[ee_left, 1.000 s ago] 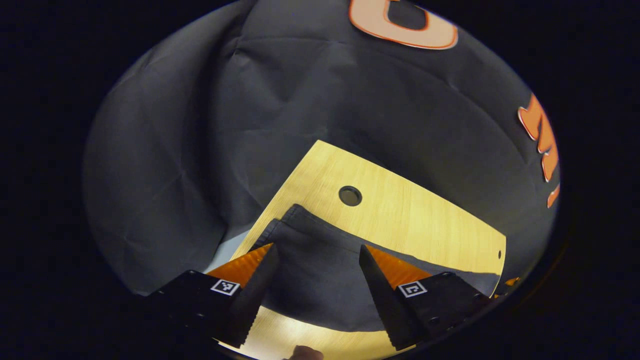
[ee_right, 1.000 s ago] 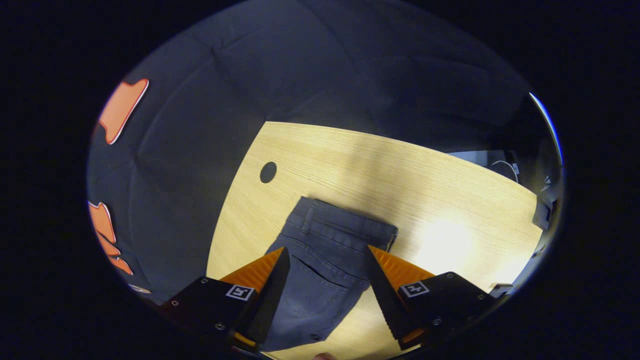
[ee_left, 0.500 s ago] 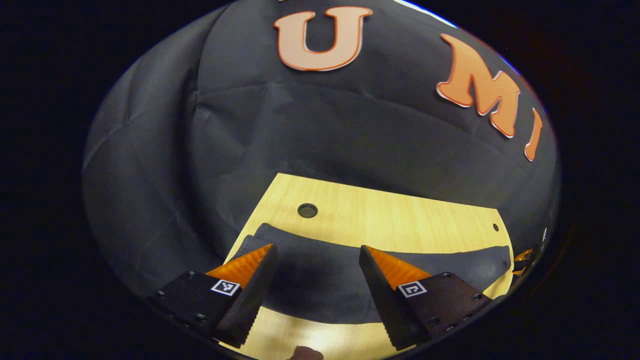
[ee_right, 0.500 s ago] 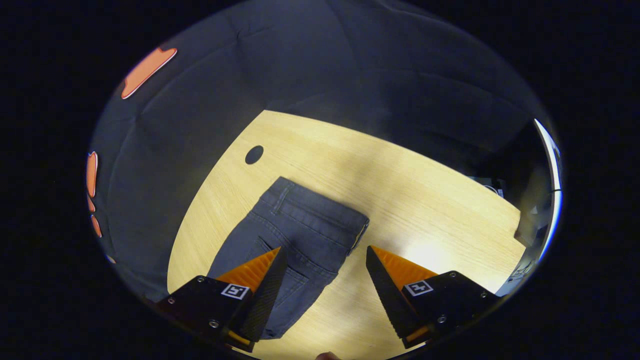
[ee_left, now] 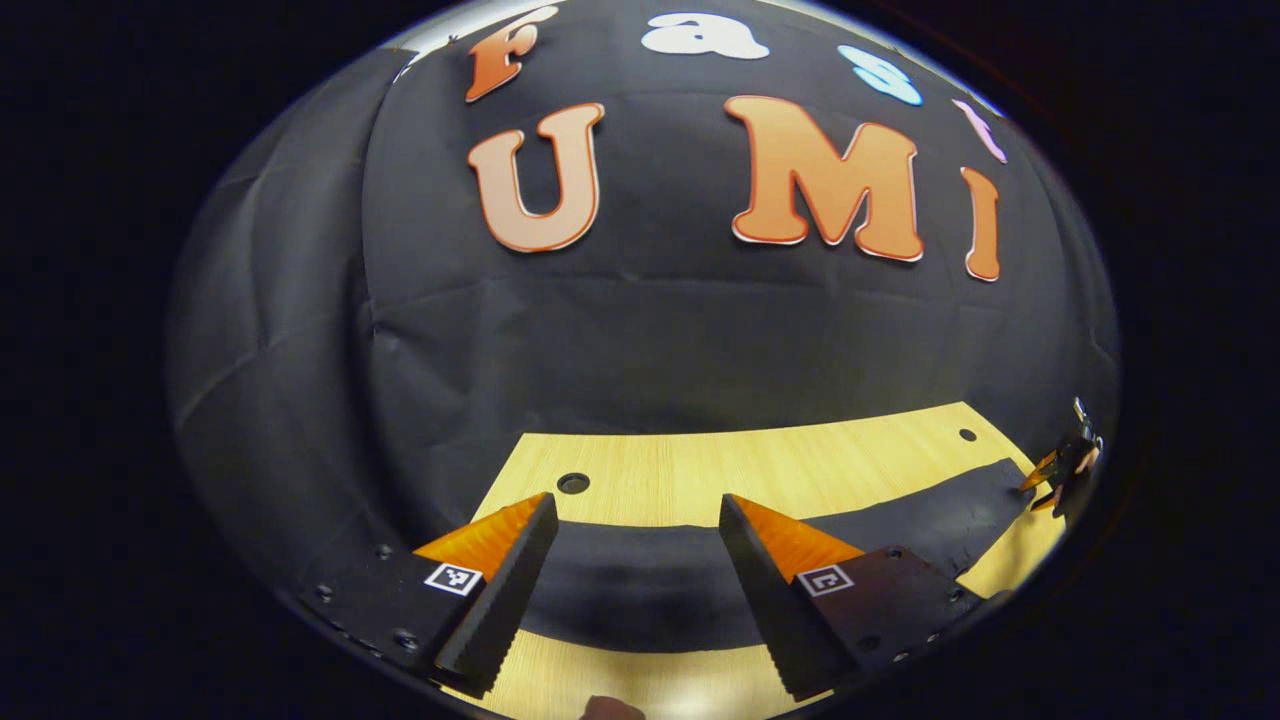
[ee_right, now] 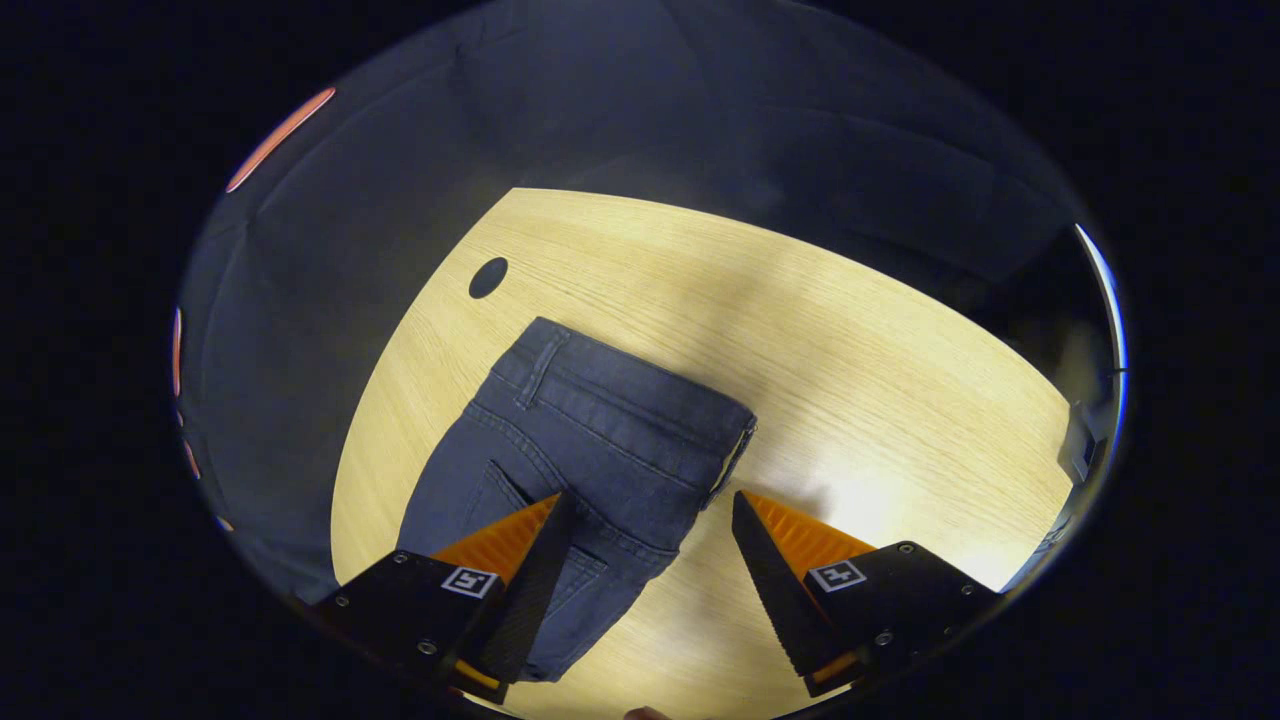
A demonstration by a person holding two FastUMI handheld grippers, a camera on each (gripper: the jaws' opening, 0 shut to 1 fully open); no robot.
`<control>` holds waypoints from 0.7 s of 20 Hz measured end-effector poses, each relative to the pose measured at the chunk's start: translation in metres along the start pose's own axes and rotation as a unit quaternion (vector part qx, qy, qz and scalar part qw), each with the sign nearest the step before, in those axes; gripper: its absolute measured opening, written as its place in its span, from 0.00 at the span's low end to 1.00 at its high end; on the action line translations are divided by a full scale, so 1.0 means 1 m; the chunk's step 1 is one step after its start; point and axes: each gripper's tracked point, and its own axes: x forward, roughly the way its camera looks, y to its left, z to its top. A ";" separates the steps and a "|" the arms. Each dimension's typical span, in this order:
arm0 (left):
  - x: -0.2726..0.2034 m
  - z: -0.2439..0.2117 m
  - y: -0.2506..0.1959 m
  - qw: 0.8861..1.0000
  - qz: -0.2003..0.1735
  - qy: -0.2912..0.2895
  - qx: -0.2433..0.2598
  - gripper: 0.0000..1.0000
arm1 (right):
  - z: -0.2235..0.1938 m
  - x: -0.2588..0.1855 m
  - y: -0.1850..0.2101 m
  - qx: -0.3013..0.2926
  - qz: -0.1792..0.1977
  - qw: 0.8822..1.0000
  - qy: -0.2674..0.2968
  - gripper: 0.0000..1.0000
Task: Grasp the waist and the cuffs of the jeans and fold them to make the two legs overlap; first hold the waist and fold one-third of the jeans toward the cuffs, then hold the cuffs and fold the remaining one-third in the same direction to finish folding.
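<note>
Dark jeans point(ee_right: 590, 450) flat on wooden table point(ee_right: 850, 350), left gripper point(ee_left: 635, 580) and right gripper point(ee_right: 650, 590) above, jaws spread, nothing pinched.

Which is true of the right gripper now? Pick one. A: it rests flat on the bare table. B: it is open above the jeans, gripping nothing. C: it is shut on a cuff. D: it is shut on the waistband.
B: in the right gripper view, the right gripper has its fingers spread wide apart above the waist end of the jeans, which lie flat on the table, with no cloth between the fingers.
</note>
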 end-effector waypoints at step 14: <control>-0.018 -0.025 -0.072 0.998 -0.018 0.038 0.045 0.99 | -0.003 0.019 0.014 0.011 0.007 1.000 0.028 0.36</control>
